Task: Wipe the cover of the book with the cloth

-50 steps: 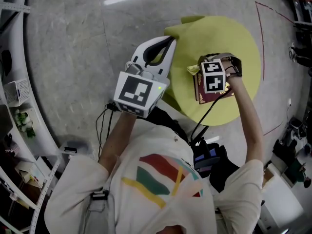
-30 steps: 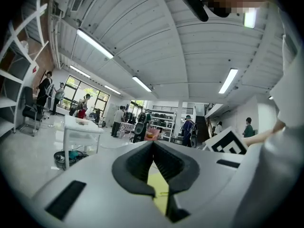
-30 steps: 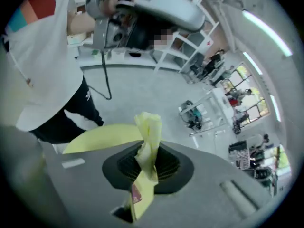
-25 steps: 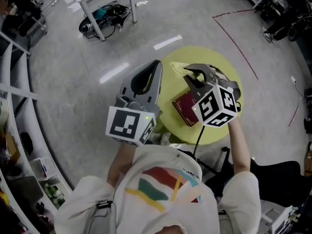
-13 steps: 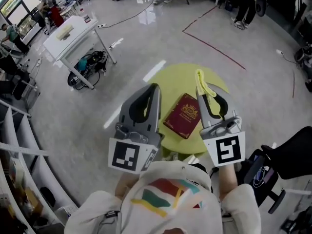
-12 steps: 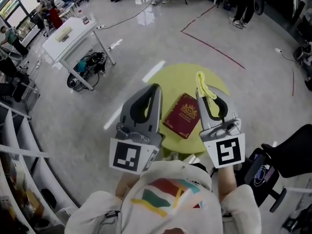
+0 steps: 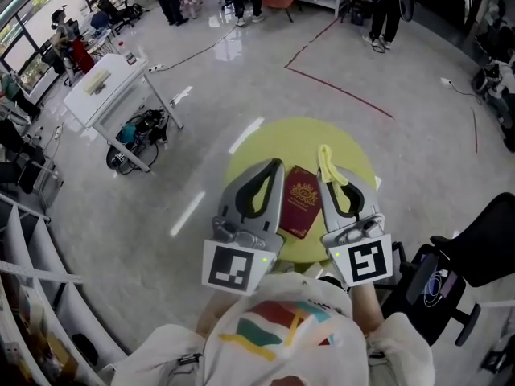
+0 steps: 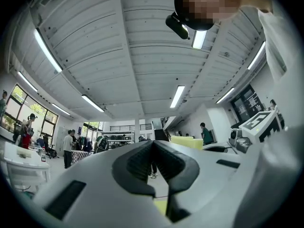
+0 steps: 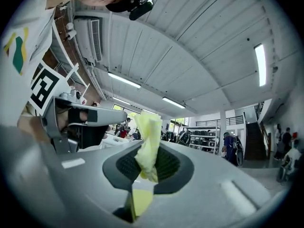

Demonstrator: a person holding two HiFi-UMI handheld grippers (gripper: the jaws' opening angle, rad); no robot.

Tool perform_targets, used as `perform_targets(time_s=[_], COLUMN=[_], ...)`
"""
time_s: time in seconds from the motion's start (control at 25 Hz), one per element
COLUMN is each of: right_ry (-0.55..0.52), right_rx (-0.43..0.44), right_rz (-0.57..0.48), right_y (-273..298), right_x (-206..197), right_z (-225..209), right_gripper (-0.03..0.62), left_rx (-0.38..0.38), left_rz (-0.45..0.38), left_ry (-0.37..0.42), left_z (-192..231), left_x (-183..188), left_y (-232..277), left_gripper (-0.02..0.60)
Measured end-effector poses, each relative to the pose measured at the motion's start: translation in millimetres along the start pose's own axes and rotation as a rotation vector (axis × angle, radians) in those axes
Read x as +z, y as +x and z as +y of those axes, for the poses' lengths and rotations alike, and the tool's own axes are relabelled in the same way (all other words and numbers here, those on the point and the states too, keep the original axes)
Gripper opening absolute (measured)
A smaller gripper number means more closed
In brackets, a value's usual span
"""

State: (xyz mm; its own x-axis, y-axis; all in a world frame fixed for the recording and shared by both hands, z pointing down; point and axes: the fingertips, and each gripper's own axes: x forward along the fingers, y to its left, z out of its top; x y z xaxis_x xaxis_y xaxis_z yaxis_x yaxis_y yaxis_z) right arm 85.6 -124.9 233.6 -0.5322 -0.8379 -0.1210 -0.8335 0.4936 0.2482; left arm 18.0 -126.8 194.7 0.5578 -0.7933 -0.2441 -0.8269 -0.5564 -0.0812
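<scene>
A dark red book [image 7: 300, 202] with a gold emblem lies flat on the round yellow-green table [image 7: 265, 147]. Both grippers are held above the table's near side, one on each side of the book and clear of it. My left gripper [image 7: 277, 164] is shut with nothing between its jaws; in the left gripper view the left gripper [image 8: 153, 144] points out at the room and ceiling. My right gripper [image 7: 322, 175] is shut on the yellow cloth [image 7: 329, 166], which sticks out past its tips. The right gripper view shows the cloth [image 9: 148, 141] pinched in the right gripper [image 9: 145, 161].
A white table [image 7: 109, 79] with gear under it stands on the floor at far left. Red tape lines [image 7: 338, 87] cross the floor beyond the round table. A black chair [image 7: 475, 252] is at right, white shelving rails [image 7: 24, 240] at left. People stand at the far end.
The right gripper has lifted the cloth off the book and rolled upright. Both grippers have risen and drawn in above the table's near side. The book lies uncovered.
</scene>
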Motion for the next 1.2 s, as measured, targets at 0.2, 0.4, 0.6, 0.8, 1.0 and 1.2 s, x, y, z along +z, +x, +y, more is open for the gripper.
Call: perform_targets(time_s=[0.2,0.4,0.6,0.8,1.0,1.2], right_ry=[-0.043,-0.055,-0.057,-0.057,-0.067,-0.092], right_rx=[0.034,0.047,0.074,0.102,0.119,0.111], right_rz=[0.022,0.010,-0.019,-0.049,-0.080,-0.073], right_y=[5.3,7.3,13.9,22.5,25.2,30.9], right_x=[-0.3,1.7,7.4,19.6,27.8,26.2], right_z=[11.0,14.9,19.9,33.6,38.4,36.1], right_gripper=[0.028,0.028,0.028,0.028,0.028,0.028], left_rx=[0.019,0.053,0.087,0.137,0.166,0.182], left_rz=[0.002,-0.006,-0.010,-0.009,-0.017,-0.025], left_ry=[0.008,0.016,0.033,0.048,0.056,0.059], left_z=[8.5,13.7,19.0,35.8,41.8,48.4], left_x=[2.0,5.4,10.5,15.4,18.3,21.2], left_y=[-5.3,-11.2,-21.4,-37.7,-44.4,-50.8], left_gripper=[0.015,0.015,0.015,0.015,0.015,0.015])
